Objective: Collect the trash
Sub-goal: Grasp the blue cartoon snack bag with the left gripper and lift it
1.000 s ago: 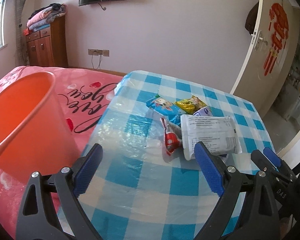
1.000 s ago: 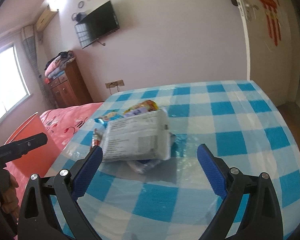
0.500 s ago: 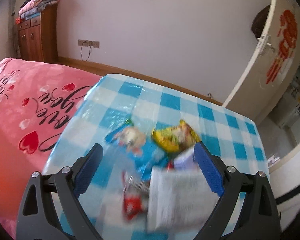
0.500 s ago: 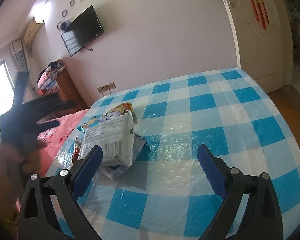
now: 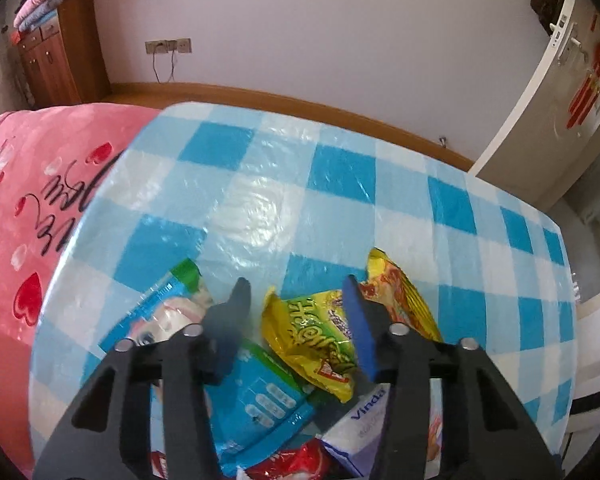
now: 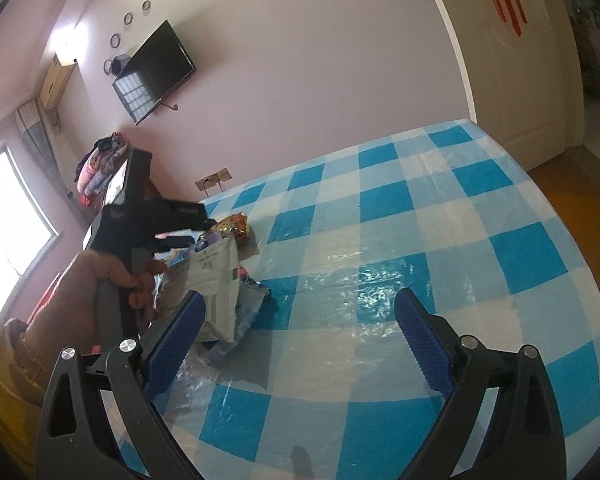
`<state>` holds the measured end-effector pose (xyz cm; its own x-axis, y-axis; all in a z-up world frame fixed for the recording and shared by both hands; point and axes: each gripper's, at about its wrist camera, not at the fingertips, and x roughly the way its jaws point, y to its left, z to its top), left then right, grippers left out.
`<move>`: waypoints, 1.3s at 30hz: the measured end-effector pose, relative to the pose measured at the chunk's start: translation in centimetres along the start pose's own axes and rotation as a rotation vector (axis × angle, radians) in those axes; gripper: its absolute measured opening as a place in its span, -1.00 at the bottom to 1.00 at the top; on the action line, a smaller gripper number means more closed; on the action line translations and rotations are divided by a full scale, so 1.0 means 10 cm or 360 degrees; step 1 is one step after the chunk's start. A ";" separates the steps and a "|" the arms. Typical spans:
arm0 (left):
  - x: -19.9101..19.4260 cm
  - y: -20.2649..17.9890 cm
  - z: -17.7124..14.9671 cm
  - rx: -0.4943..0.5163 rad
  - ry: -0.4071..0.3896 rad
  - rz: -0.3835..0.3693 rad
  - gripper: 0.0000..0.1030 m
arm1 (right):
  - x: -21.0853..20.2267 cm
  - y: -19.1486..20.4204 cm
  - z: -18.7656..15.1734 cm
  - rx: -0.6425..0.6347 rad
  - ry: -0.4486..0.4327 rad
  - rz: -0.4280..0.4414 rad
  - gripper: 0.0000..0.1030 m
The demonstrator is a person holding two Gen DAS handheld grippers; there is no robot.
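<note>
Wrappers are heaped at the near edge of the table under the left gripper [image 5: 296,312], whose jaws are closing; the yellow-green snack bag [image 5: 312,340] is seen between the blue pads, one of them blurred, and whether both pads already press on it cannot be told. Just left of that bag a blue packet [image 5: 256,404] is spread flat, with a second blue-and-green wrapper [image 5: 160,312] beyond it, a red wrapper [image 5: 296,462] nearest the camera and a white tissue pack [image 5: 360,420] partly hidden behind the right finger. An orange-yellow bag [image 5: 400,292] is tucked behind the yellow-green one, touching it.

In the right wrist view the right gripper [image 6: 300,320] is held with its jaws spread wide and nothing between them. A white printed pouch [image 6: 216,276] is propped on the pile beside its left pad, and the person's left hand [image 6: 100,280] around the other tool's black handle blocks the far part of the heap.

The table [image 5: 340,168] is covered in a glossy blue-and-white checked cloth, bare beyond the pile. A pink blanket [image 5: 40,184] with red hearts is seen against its left side. Further off, a wooden cabinet [image 5: 60,52] topped with folded bedding, wall sockets [image 5: 168,45], a mounted television [image 6: 152,72] and a white door [image 5: 556,92] with red decoration are set around pale walls.
</note>
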<state>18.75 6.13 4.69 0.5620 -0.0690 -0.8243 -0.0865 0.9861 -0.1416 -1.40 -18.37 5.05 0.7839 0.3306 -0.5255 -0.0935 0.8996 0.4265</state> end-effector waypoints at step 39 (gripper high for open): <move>-0.47 0.29 -0.51 0.0150 0.0017 -0.0041 0.36 | 0.27 -0.12 -0.15 0.0046 0.0333 0.0217 0.84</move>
<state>11.68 8.59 5.32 0.5543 -0.0954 -0.8268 0.0057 0.9938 -0.1108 -0.07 -18.13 2.06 0.6210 0.5029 -0.6012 -0.1699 0.8351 0.5232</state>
